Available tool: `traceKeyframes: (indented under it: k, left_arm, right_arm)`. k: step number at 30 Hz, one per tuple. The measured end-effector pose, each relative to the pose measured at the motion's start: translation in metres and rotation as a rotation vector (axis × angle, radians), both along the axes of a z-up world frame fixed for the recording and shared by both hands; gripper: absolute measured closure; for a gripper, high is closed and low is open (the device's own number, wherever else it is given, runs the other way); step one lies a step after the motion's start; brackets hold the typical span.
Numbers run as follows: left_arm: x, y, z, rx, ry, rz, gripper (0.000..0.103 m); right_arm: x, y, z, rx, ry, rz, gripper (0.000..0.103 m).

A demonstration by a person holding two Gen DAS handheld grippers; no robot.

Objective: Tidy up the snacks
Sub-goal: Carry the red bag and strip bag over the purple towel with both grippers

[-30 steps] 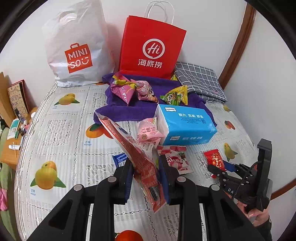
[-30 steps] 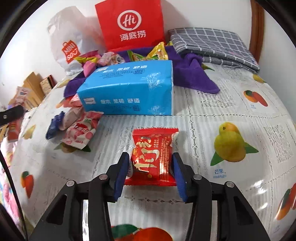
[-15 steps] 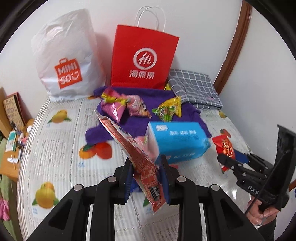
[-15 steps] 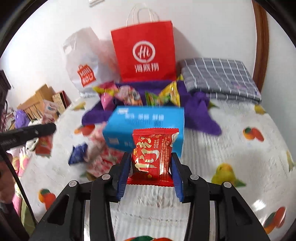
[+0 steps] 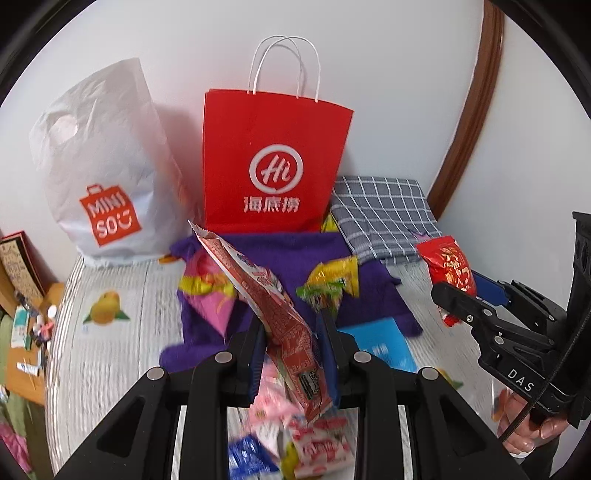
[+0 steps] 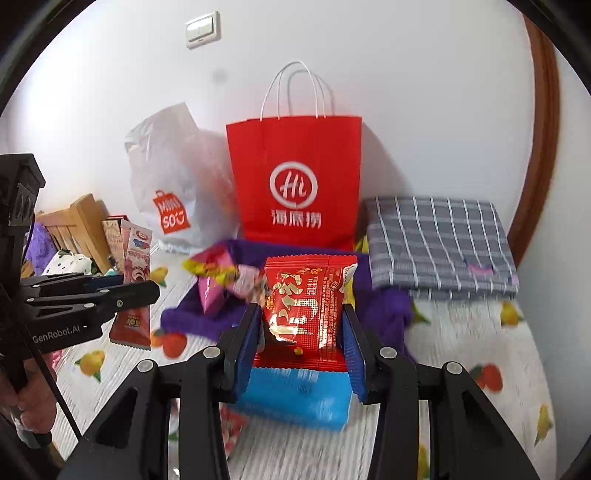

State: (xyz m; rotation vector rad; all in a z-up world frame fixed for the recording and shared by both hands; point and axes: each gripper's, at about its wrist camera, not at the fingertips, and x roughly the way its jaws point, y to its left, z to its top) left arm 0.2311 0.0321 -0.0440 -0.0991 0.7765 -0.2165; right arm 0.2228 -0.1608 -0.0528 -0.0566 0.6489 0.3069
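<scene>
My left gripper [image 5: 291,354] is shut on a long red-and-white snack packet [image 5: 266,302], held up above the bed; the packet also shows in the right wrist view [image 6: 135,280]. My right gripper [image 6: 301,343] is shut on a small red snack packet [image 6: 304,306], also lifted; it shows in the left wrist view [image 5: 448,269]. A red paper bag [image 5: 273,166] and a white MINISO bag [image 5: 103,184] stand against the wall. Pink [image 5: 210,295] and yellow-green [image 5: 328,284] snack packs lie on a purple towel [image 5: 291,251]. Loose pink and blue snacks [image 5: 295,439] lie below my left gripper.
A blue tissue box [image 6: 295,395] lies under my right gripper. A folded grey checked cloth [image 6: 439,247] sits at the back right. The bed has a fruit-print cover [image 5: 110,332]. Wooden furniture and clutter [image 6: 74,229] stand beyond the left edge. A light switch [image 6: 202,29] is on the wall.
Both grippers have risen from the bed and moved toward the bags. The right gripper lifted the red packet off the cover. The left gripper keeps its packet.
</scene>
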Motion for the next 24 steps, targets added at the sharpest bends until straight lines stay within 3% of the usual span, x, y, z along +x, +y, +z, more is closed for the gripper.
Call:
traceKeyframes:
  k: [13, 21, 24]
  left_arm:
    - [0.083, 0.006, 0.003, -0.032, -0.008, 0.028, 0.077]
    - [0.120, 0.006, -0.029, -0.038, 0.052, 0.028, 0.077]
    - [0.125, 0.009, -0.040, -0.030, 0.080, 0.038, 0.077]
  right_arm:
    - [0.088, 0.017, -0.005, -0.002, 0.012, 0.050, 0.061]
    - [0.131, 0.003, -0.018, 0.085, 0.068, 0.046, 0.061]
    - [0.142, 0.000, -0.033, 0.051, 0.121, 0.056, 0.061]
